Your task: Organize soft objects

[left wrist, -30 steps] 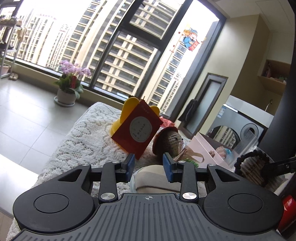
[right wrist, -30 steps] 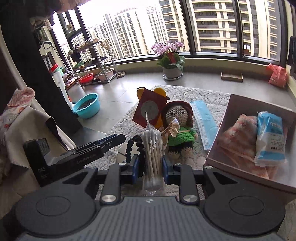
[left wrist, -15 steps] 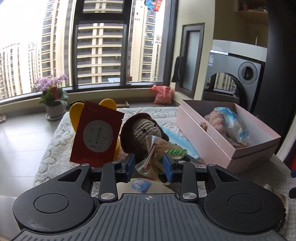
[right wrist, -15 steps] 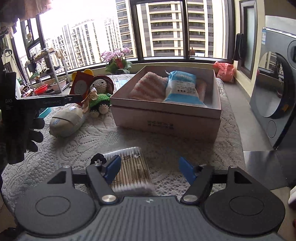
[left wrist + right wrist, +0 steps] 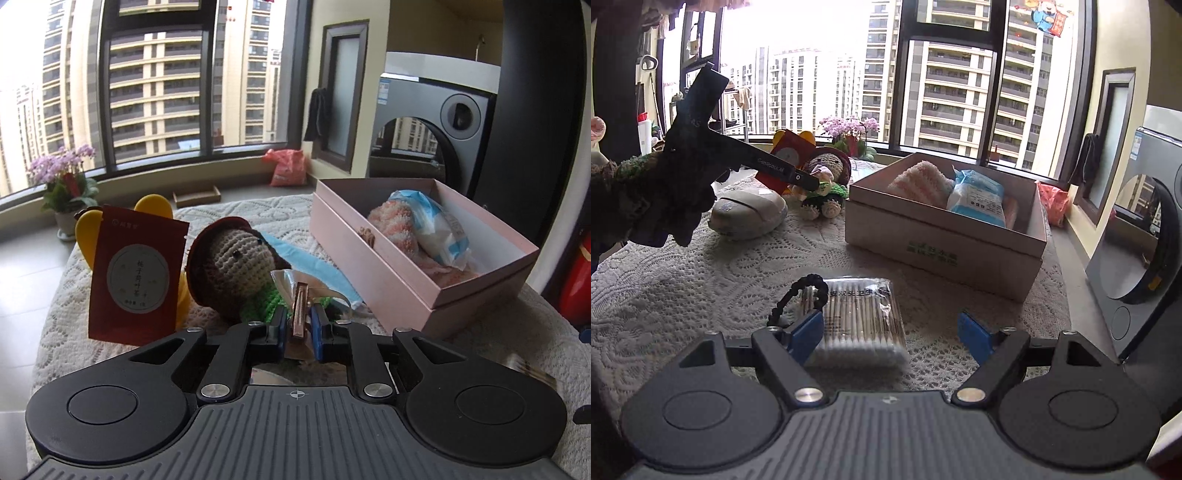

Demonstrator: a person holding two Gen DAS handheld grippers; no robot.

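Observation:
My left gripper [image 5: 298, 325] is shut on the ribbon bow [image 5: 299, 295] of a crocheted doll [image 5: 236, 258] with a brown hat and green dress, lying on the lace cloth. In the right wrist view the left gripper [image 5: 809, 182] reaches the doll [image 5: 827, 177]. My right gripper [image 5: 890, 332] is open and empty over a pack of cotton swabs [image 5: 860, 317] that lies flat on the cloth. The pink box [image 5: 391, 273] holds a striped towel [image 5: 395, 221] and a blue-white tissue pack [image 5: 439, 229]; the box also shows in the right wrist view [image 5: 942, 251].
A red card [image 5: 136, 277] leans on a yellow toy [image 5: 155, 206] left of the doll. A blue face mask [image 5: 310, 266] lies behind the doll. A beige case [image 5: 750, 218] and a black bead bracelet [image 5: 798, 295] lie on the cloth. A washing machine [image 5: 1145, 240] stands on the right.
My left gripper has closed on the doll's ribbon bow. My right gripper let go of the cotton swabs, which now lie on the cloth, and stays open above them.

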